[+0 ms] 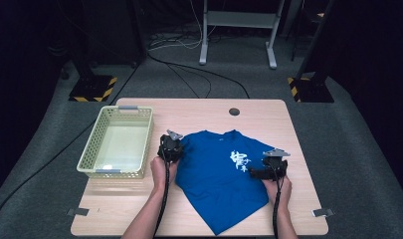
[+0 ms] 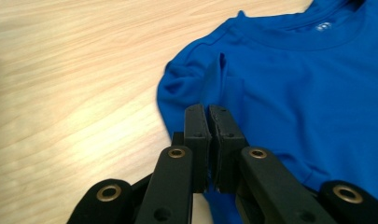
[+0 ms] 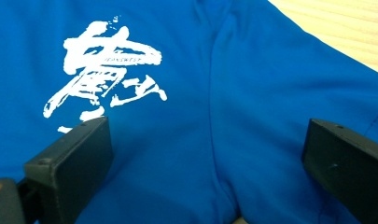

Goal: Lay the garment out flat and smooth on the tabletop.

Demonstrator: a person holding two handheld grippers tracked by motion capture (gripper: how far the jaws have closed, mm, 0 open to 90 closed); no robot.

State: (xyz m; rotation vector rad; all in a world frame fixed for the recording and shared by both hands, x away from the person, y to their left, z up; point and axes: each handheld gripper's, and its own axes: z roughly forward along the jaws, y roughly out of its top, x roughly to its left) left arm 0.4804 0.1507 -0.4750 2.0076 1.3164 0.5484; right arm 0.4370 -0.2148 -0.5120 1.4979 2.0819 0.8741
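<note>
Blue T-shirt point(image 1: 216, 174), white-printed, lies rumpled; left tongs point(image 2: 208, 116) pinched, seemingly on its edge; right tongs point(image 3: 205, 154) wide.

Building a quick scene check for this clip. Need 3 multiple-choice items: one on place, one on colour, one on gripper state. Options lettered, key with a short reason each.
1. Where does the basket sit relative to the T-shirt?
A. On the person's left of it
B. On the person's right of it
C. On top of it

2. What colour is the print on the T-shirt?
A. Yellow
B. White
C. Black

3. How do the jaws of the right gripper stand?
A. Pressed together
B. Clamped on the basket rim
C. Wide apart over the shirt

Key:
1 A: the high view shows the basket at the table's left side, apart from the shirt.
2 B: the brush-style characters are white on blue cloth.
3 C: the right gripper view shows blue cloth across the wide gap between them.
</note>
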